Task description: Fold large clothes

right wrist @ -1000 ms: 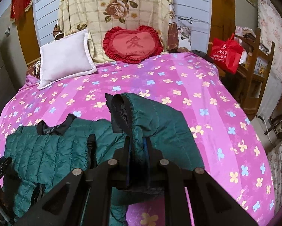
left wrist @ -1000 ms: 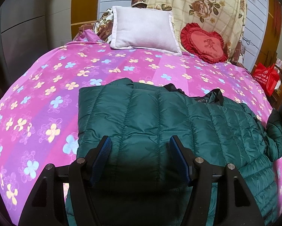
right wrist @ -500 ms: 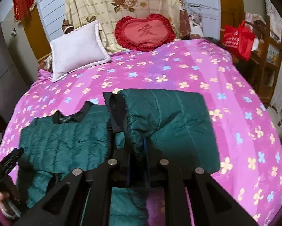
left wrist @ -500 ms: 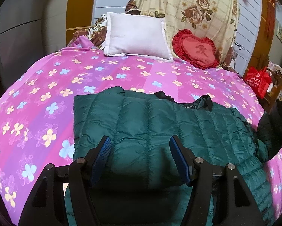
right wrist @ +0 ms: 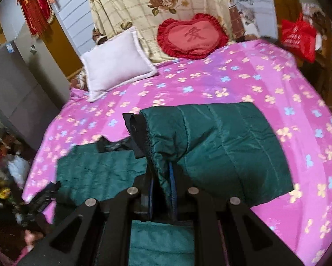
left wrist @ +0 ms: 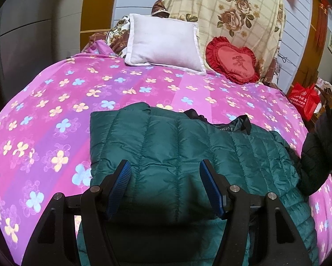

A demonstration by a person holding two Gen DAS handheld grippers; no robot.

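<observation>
you have one green puffer jacket (left wrist: 166, 146) to deal with, spread on the pink flowered bedspread (left wrist: 44, 110), and two claws over it. your left claw (left wrist: 165, 186) has its two blue pads (left wrist: 121, 182) standing apart, nothing pinched between them; the quilted body of the jacket lies straight ahead of and beneath it, with the dark collar (left wrist: 241, 123) ahead and to its right. whether the pads touch the fabric under them you cannot tell from here. your right claw (right wrist: 162, 190) is clamped together on a fold of the jacket: one sleeve (right wrist: 212, 148) bunches up from between the fingers and drapes off ahead and to the right of the claw, its dark cuff lining (right wrist: 136, 133) showing just ahead and left. the rest of the jacket lies flat to the left of that claw and below it. beyond both claws, at the head of the bed, count two cushions: one white pillow (left wrist: 166, 42) and one red heart-shaped cushion (left wrist: 232, 61), side by side against one cream rose-print cover (left wrist: 228, 8). one red bag (left wrist: 304, 99) sits far off right of the bed.
</observation>
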